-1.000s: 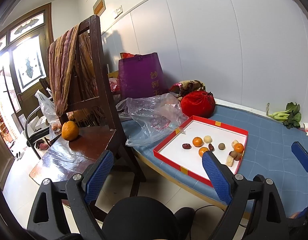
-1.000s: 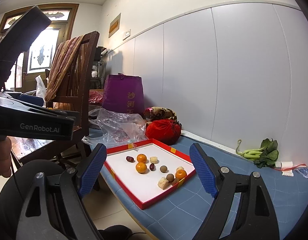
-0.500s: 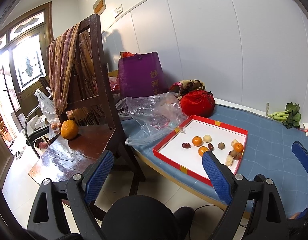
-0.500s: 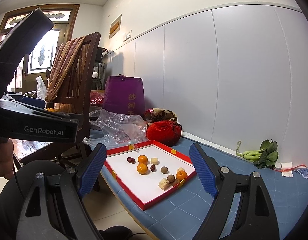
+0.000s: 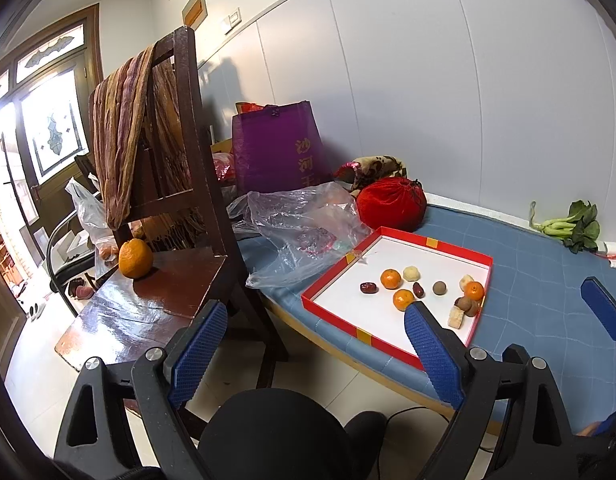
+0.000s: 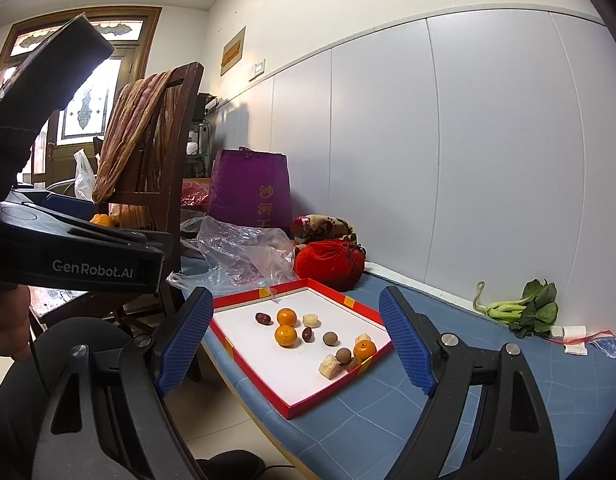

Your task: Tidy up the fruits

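Both grippers are spread and hold nothing: the left gripper (image 5: 315,344) and the right gripper (image 6: 298,334) hover well in front of the tray (image 6: 327,398). In the tray lie three small oranges, dates and other little fruits, scattered, some crowded at its right corner. They are not sorted by kind, so grouping seems left. Only the left view shows clearly a bigger orange (image 5: 135,259) on the chair (image 5: 164,292), left of the tray; the right view shows the tray closer.
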The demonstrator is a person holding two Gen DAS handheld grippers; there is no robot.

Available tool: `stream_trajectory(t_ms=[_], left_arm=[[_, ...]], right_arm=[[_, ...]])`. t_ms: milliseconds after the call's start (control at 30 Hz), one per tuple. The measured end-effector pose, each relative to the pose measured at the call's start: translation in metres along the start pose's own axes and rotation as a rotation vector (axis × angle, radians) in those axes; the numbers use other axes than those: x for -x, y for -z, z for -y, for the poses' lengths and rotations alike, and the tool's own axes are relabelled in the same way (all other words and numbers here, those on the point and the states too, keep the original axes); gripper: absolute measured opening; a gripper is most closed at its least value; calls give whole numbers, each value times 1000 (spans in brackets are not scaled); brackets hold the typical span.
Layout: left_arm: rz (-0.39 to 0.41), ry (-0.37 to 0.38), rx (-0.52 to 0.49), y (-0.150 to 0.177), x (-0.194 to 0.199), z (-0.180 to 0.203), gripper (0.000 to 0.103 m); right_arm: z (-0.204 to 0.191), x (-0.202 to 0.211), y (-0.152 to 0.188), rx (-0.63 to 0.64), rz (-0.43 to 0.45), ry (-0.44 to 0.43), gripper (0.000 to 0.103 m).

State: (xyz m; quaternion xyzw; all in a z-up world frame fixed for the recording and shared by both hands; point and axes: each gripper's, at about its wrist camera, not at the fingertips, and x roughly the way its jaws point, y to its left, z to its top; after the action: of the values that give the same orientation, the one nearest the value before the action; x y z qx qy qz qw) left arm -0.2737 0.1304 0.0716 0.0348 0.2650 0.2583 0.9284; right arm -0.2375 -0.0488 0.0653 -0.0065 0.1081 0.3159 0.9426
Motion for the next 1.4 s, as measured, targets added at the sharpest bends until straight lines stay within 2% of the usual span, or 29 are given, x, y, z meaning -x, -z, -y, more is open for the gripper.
stream_trajectory(t_ms=[467,967,1400], left_arm=[[1,6,-9,1,2,6,91],[-33,35,-32,3,-8,16,91],[-49,38,-26,4,-14,15,91]], right_arm=[[3,0,-2,-17,3,32,86],[15,-5,-2,-43,-23,73,86],[18,-7,-2,-45,-29,72,86]])
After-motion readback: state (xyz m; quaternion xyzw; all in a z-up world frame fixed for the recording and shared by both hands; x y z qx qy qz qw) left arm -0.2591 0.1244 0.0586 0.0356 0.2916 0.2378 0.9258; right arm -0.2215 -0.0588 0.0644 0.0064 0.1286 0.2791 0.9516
